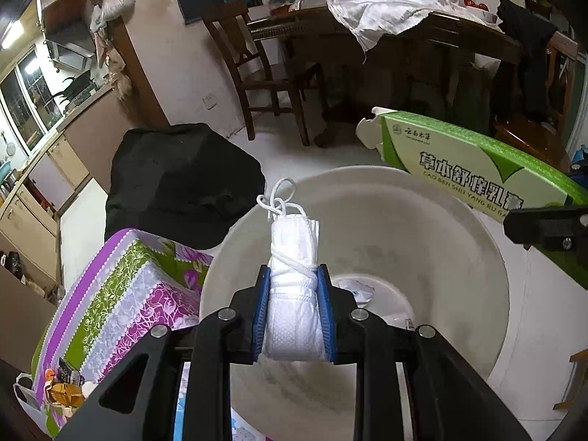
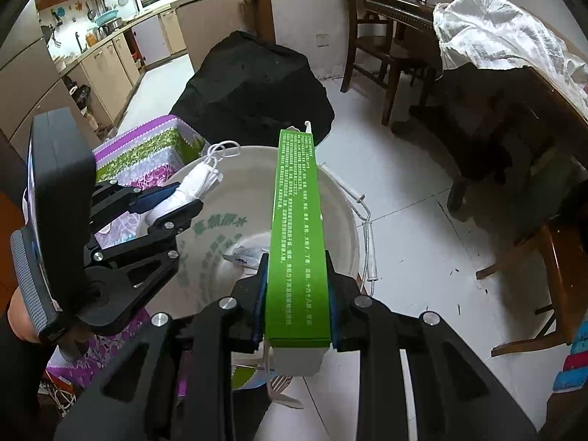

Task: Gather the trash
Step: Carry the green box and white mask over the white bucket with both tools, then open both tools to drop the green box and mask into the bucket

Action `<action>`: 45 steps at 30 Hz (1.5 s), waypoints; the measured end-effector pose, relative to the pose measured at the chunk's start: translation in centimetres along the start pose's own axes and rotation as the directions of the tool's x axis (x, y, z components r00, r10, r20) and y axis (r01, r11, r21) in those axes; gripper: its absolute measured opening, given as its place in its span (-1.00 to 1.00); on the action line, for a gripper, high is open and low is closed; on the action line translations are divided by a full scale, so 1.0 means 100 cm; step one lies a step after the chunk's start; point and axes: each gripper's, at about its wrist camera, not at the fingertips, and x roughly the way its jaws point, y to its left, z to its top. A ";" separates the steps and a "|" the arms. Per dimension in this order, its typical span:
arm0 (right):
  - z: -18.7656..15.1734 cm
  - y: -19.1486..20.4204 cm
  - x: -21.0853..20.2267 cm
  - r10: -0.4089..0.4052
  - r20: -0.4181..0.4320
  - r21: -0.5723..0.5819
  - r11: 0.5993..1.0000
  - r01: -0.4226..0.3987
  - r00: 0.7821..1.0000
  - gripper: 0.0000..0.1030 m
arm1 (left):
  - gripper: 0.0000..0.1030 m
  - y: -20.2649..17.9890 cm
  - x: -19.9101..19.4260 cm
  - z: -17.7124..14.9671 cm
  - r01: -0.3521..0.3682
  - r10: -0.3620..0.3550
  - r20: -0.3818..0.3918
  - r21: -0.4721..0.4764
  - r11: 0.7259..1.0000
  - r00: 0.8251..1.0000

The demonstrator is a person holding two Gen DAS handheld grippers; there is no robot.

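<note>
Black linkage tongs [image 1: 294, 312], blue ribbed pads [image 1: 259, 316], silver screws, possibly bare skin behind

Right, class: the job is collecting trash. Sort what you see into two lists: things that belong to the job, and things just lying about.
Part of the job:
- rolled white mask, held in the left gripper
- green carton, held in the right gripper
- white bucket, some scraps already inside

Just lying about:
- black bag
- floral box
- wooden chair
- white cloth on the table
</note>
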 end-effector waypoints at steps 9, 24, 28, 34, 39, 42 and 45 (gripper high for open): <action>0.006 0.000 0.007 -0.008 -0.020 -0.024 1.000 0.007 1.000 -0.53 | -0.50 0.010 0.003 -0.017 0.020 -0.020 -0.033 -0.005 1.000 0.999; 0.020 0.000 0.032 -0.011 -0.009 -0.009 1.000 0.011 1.000 -0.27 | -0.27 0.032 0.023 -0.022 0.052 -0.057 -0.084 -0.053 0.997 0.995; 0.018 -0.005 0.033 -0.023 -0.009 -0.001 1.000 0.023 1.000 -0.27 | -0.27 0.040 0.026 -0.025 0.048 -0.054 -0.083 -0.075 0.996 0.995; 0.013 -0.003 0.034 -0.032 -0.018 -0.008 0.999 0.031 0.999 -0.27 | -0.27 0.035 0.024 -0.027 0.041 -0.046 -0.084 -0.061 0.997 0.995; 0.013 0.002 0.035 -0.035 -0.024 -0.023 0.999 0.034 0.999 -0.27 | -0.27 0.029 0.020 -0.028 0.036 -0.040 -0.075 -0.049 0.998 0.996; 0.011 0.003 0.036 -0.041 -0.026 -0.028 0.999 0.041 0.999 -0.27 | -0.27 0.028 0.015 -0.028 0.031 -0.034 -0.065 -0.055 0.998 0.997; 0.006 0.007 0.036 -0.063 -0.021 -0.042 0.997 0.062 0.998 -0.27 | -0.27 0.028 0.007 -0.029 0.022 -0.025 -0.048 -0.059 0.998 0.999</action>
